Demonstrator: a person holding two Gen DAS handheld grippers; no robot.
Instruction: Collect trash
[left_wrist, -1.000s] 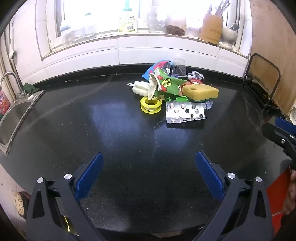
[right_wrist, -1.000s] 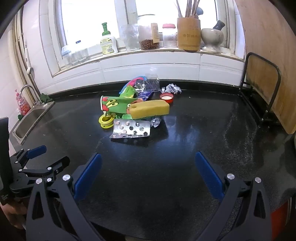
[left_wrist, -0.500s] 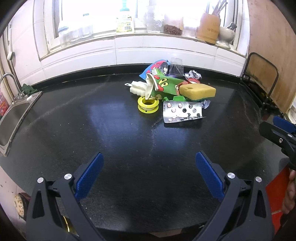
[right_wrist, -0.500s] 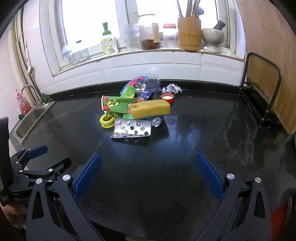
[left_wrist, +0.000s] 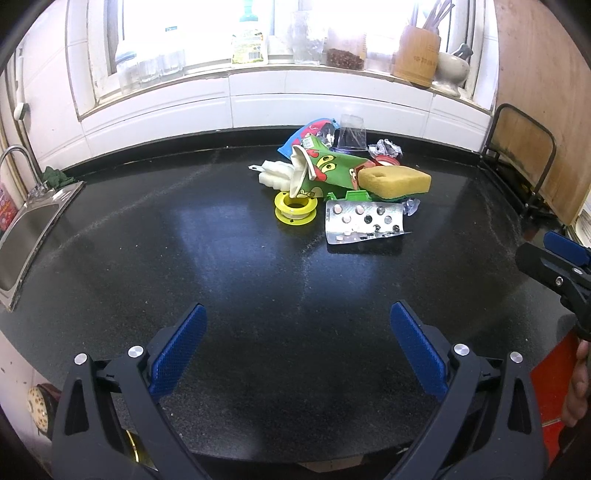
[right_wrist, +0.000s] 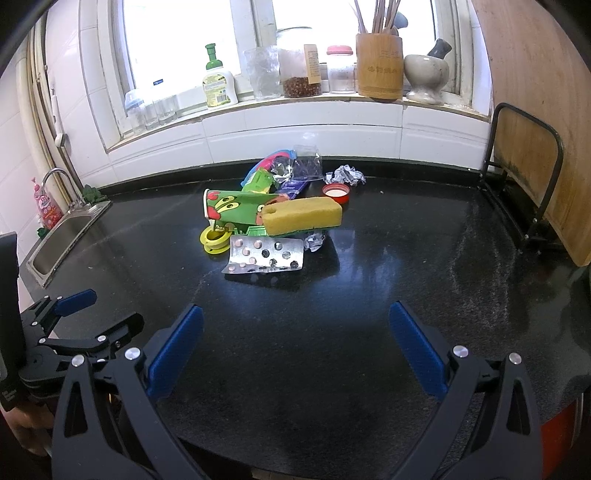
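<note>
A wide stretch of bare black countertop (left_wrist: 258, 280) is seen between both grippers and the trash, bounded by the white tiled wall (right_wrist: 295, 129) at the back, the steel sink (left_wrist: 26, 236) at the left edge and a board in a black wire rack (right_wrist: 524, 166) at the right.

The trash is heaped toward the back centre of the counter: a yellow sponge (right_wrist: 303, 219) is laid over a green printed cup (right_wrist: 236, 208) lying on its side, with a yellow ring (right_wrist: 214, 238) at the cup's mouth and a silver blister pack (right_wrist: 266, 254) just in front.

A red lid (right_wrist: 336, 192) and crumpled foil (right_wrist: 345, 174) are shown clearly only in the right wrist view; a white ridged piece (left_wrist: 275, 175) behind the cup is shown only in the left.

The left gripper (left_wrist: 299, 350) is held low over the near edge, spread wide and empty. The right gripper (right_wrist: 295, 350) is likewise spread and empty, well apart from the heap. A hand (left_wrist: 576, 384) is glimpsed at the far right.
</note>
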